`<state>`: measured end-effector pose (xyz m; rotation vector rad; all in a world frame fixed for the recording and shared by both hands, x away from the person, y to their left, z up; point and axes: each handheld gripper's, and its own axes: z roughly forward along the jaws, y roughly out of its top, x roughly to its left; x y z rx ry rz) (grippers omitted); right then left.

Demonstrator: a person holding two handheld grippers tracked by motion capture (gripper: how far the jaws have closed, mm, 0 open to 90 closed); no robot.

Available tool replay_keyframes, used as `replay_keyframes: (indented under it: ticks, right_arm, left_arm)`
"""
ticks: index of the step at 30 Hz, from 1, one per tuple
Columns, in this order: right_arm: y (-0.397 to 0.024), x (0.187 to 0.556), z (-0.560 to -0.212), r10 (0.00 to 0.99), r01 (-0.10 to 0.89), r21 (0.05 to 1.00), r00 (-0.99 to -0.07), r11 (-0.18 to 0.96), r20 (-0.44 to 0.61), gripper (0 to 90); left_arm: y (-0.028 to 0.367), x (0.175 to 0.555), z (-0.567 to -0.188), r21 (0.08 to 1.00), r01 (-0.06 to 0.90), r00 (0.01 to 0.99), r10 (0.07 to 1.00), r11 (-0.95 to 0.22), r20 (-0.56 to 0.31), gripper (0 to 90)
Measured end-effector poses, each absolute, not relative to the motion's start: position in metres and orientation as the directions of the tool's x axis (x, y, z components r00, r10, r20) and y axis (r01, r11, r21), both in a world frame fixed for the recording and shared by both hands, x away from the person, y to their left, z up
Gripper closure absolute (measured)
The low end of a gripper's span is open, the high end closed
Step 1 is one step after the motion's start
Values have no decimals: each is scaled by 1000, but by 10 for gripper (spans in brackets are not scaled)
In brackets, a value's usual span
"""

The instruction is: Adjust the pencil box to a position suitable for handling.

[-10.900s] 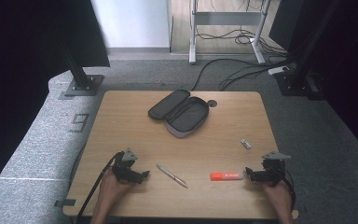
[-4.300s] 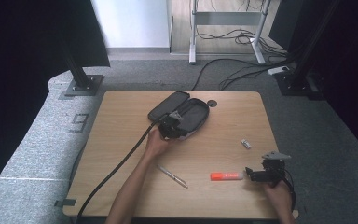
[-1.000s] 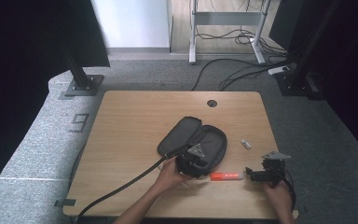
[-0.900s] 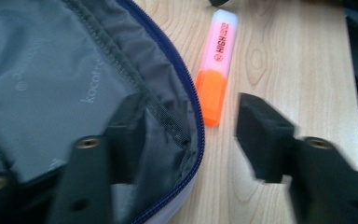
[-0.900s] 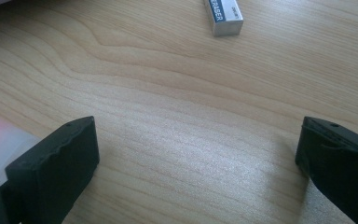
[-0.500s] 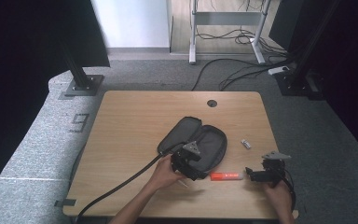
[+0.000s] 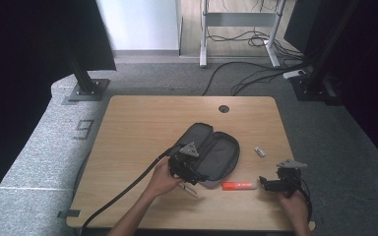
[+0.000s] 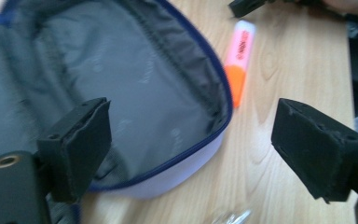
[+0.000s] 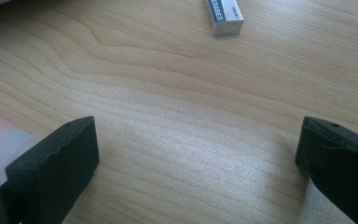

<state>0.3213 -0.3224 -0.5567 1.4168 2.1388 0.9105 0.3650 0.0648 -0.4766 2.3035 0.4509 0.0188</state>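
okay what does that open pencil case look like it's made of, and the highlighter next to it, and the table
Pencil case: soft woven fabric, likely nylon or polyester, matte grey lining that creases, with a blue piped edge.
Highlighter: plastic, smooth with a slight sheen; pale pink body, orange cap.
Table: wood-look top with printed-looking grain and a satin finish; probably laminate, though real wood can't be ruled out.

Open pencil case (image 7: 211,155) mid-table (image 7: 142,123); highlighter (image 7: 239,185) just front-right of it, eraser (image 7: 259,151) right, pen (image 7: 191,191) front.
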Motion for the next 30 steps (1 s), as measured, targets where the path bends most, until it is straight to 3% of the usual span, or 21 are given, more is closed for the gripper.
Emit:
replay_keyframes:
  ticks: [17,30]
  right_arm:
    - [-322,321,-557,919,646,715,-395,267,13,0]
    - [-322,321,-557,919,646,715,-395,267,13,0]
  left_arm:
    - [120,364,-465,700,347,890,455,-625,-34,2]
    - [173,361,-472,720,400,836,548,-567,-33,0]
